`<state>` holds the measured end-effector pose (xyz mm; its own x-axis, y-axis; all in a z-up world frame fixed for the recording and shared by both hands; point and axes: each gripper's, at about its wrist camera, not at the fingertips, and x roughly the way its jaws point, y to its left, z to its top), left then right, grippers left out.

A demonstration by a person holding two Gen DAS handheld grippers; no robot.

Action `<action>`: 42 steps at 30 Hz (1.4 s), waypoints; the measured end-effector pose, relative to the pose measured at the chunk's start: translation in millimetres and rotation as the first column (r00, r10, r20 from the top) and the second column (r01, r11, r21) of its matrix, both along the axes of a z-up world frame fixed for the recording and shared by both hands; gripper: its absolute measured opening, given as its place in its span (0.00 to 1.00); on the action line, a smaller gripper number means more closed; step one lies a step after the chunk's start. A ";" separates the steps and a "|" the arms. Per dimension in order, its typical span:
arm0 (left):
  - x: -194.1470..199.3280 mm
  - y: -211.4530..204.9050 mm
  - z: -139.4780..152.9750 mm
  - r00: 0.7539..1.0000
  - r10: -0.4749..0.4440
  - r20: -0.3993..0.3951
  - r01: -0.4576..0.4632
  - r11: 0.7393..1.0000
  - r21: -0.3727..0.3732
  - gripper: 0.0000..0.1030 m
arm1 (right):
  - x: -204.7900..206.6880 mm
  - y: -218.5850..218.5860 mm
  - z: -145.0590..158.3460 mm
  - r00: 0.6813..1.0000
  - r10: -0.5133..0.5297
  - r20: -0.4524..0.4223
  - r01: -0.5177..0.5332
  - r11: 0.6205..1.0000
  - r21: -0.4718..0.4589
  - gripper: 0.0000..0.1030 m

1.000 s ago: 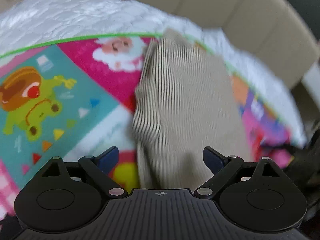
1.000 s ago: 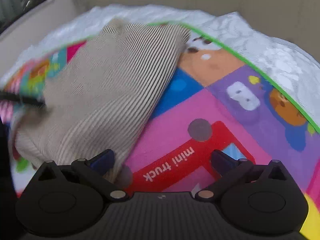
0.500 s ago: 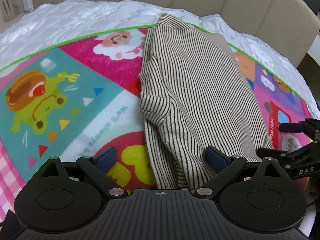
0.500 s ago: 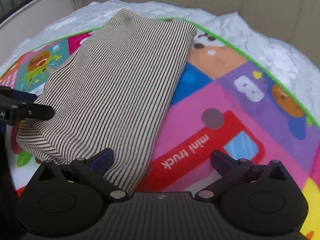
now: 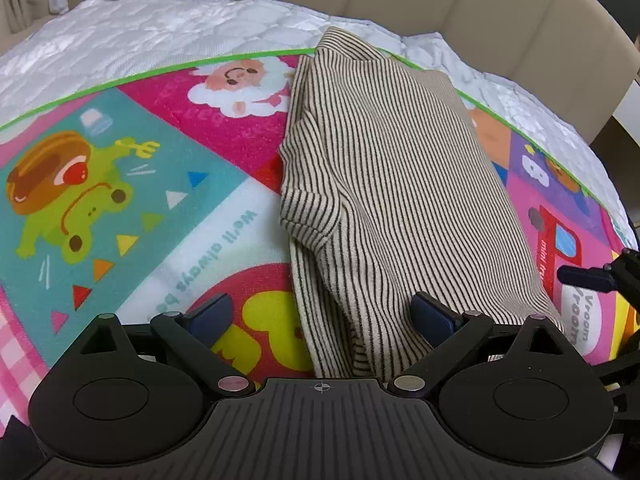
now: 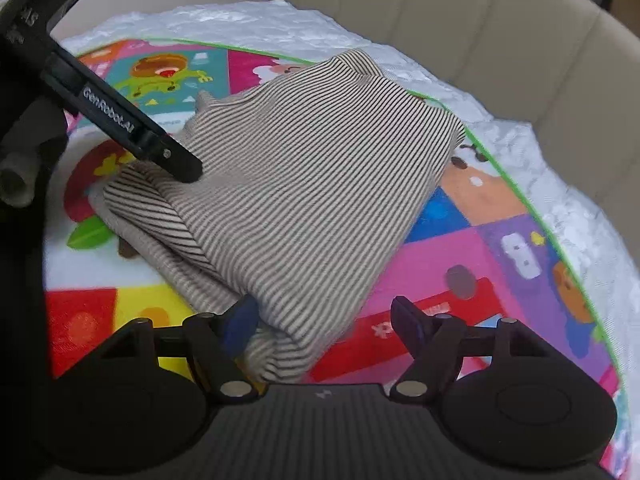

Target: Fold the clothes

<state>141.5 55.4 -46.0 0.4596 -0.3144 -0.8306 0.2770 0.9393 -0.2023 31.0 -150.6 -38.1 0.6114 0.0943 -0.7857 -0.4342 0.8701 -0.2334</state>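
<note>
The jaws of the left gripper (image 5: 322,316) are held spread wide, and the near edge of the striped garment (image 5: 396,184) is seen lying between them, with its folded hem draped against the inner side of the right-hand pad; no pinch is made on the cloth. The jaws of the right gripper (image 6: 326,322) are closing, and the near corner of the same garment is found between them, close against the left-hand pad, while the other pad stands clear of it over the colourful play mat (image 6: 492,240). The garment, beige with thin dark stripes, is laid folded into a long panel across the middle of the mat, its far end reaching the green border, and a bunched flap is seen along its left edge in the left wrist view. In the right wrist view, one finger of the left gripper is seen resting at the garment's far-left corner. The mat is spread over a white quilted cover (image 5: 160,32), and a beige padded headboard (image 6: 500,40) is seen behind.
</note>
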 end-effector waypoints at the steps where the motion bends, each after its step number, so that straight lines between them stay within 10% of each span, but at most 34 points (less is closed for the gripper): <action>1: 0.1 -0.2 0.1 1.000 0.000 -0.001 0.000 1.000 0.000 0.96 | -1.2 -1.3 -0.3 1.000 0.005 0.005 -0.005 1.000 -0.021 0.70; 15: -0.9 -2.7 -2.4 1.000 -0.022 -0.015 0.022 1.000 -0.001 0.99 | -4.6 -21.4 3.7 1.000 0.004 -0.023 -0.008 0.987 -0.163 0.72; 26: 3.8 6.2 -0.3 1.000 0.015 -0.026 -0.017 0.999 -0.050 0.99 | 1.4 -11.9 42.4 0.998 -0.026 0.052 0.017 0.986 0.166 0.67; 36: 6.6 14.4 37.0 0.991 0.060 0.124 -0.029 0.971 -0.237 0.98 | 18.1 -10.1 -3.8 0.995 -0.081 -0.059 0.094 0.957 0.274 0.74; 42: 29.8 -7.1 28.8 0.988 0.028 0.153 -0.001 0.985 -0.175 0.98 | 18.8 -10.9 -2.5 0.997 -0.068 -0.039 0.076 0.962 0.263 0.80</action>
<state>171.3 48.2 -17.2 0.5838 -0.4396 -0.6826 0.3039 0.8979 -0.3183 49.8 -161.5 -40.6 0.6015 0.2576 -0.7562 -0.3710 0.9284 0.0212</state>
